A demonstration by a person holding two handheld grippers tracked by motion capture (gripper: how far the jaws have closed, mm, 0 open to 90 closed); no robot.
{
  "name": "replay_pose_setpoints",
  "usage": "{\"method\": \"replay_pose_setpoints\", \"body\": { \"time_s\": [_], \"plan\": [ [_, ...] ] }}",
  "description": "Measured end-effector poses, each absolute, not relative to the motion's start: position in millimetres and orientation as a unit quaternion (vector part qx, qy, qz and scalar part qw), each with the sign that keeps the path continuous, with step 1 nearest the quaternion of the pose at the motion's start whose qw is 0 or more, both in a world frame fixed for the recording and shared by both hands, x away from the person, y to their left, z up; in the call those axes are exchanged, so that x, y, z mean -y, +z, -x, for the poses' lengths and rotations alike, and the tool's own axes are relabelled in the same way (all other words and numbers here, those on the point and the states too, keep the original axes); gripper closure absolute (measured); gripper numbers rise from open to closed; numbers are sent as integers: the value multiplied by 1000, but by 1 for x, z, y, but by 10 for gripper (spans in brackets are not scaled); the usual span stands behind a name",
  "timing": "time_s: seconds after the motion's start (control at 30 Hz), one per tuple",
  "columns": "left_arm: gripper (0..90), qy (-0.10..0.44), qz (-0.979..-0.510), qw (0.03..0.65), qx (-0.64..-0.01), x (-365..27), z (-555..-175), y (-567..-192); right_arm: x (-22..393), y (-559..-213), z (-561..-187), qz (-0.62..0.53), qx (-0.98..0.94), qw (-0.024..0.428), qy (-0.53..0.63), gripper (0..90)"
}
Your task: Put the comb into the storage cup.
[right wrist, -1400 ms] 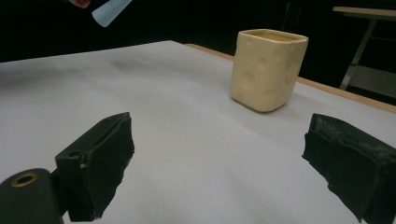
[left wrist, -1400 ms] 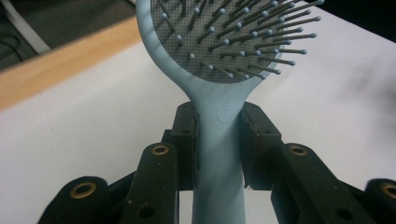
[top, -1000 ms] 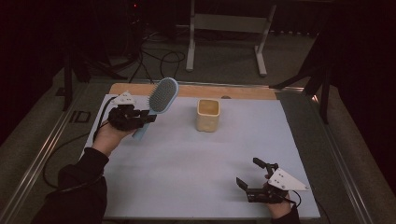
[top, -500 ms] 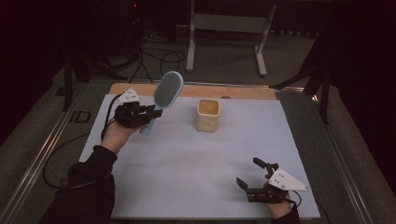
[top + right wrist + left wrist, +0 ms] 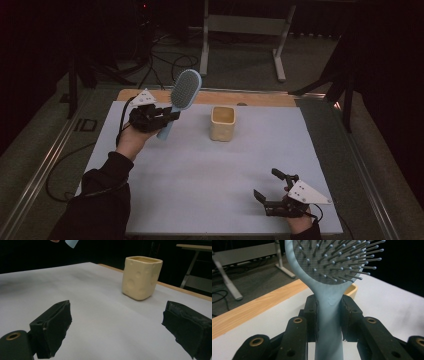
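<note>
Left gripper [image 5: 167, 116] clamping brush [image 5: 181, 99] by its handle, holding it above the mat [image 5: 200, 170] at 10 o'clock. Long axis tilting, head pointing toward 1 o'clock, handle end toward 7. Cup [image 5: 222, 123] standing just beside at 3 o'clock. Right gripper [image 5: 270, 192] resting at 5 o'clock, jaws spread, gripping nothing.

Hairbrush [image 5: 183, 95]: pale blue handle & rim, grey dotted pad, dark pins w/ light blue-grey ball tips. Cup [image 5: 222, 123], right of brush: cream yellow, shallow round dimples on sides. Table cover [image 5: 200, 175]: plain white-grey; bare wood strip [image 5: 260, 98] along far edge, light orange-brown w/ grain. Left gripper [image 5: 172, 116] & right gripper [image 5: 267, 192]: black jaws, brass-coloured rivets, grey three-cornered plates. Sleeve [image 5: 97, 200], near left: black.
</note>
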State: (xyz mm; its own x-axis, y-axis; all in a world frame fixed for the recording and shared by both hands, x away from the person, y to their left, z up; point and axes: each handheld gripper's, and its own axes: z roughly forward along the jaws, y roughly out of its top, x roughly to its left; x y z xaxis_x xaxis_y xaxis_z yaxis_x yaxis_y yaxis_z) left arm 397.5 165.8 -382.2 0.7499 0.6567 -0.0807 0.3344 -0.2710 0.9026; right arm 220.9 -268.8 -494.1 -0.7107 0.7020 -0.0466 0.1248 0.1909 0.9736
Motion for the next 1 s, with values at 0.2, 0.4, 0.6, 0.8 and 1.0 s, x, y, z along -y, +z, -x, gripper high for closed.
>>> {"method": "replay_pose_setpoints", "body": {
  "time_s": [0.2, 0.4, 0.6, 0.8, 1.0],
  "plan": [
    [706, 162, -782, 516, -310, -156, -401, -379, 269, -494, -221, -283, -727, 255, 571, 80],
    [706, 163, -777, 527, -303, -145, -406, -374, 270, -493, -221, -285, -726, 256, 571, 80],
    [706, 158, -772, 536, -303, -135, -412, -369, 270, -493, -221, -286, -725, 256, 572, 80],
    [706, 154, -770, 544, -298, -124, -418, -367, 271, -493, -221, -287, -725, 255, 572, 80],
    [706, 150, -766, 551, -294, -112, -425, -363, 271, -493, -221, -287, -725, 253, 572, 80]
  ]
}}
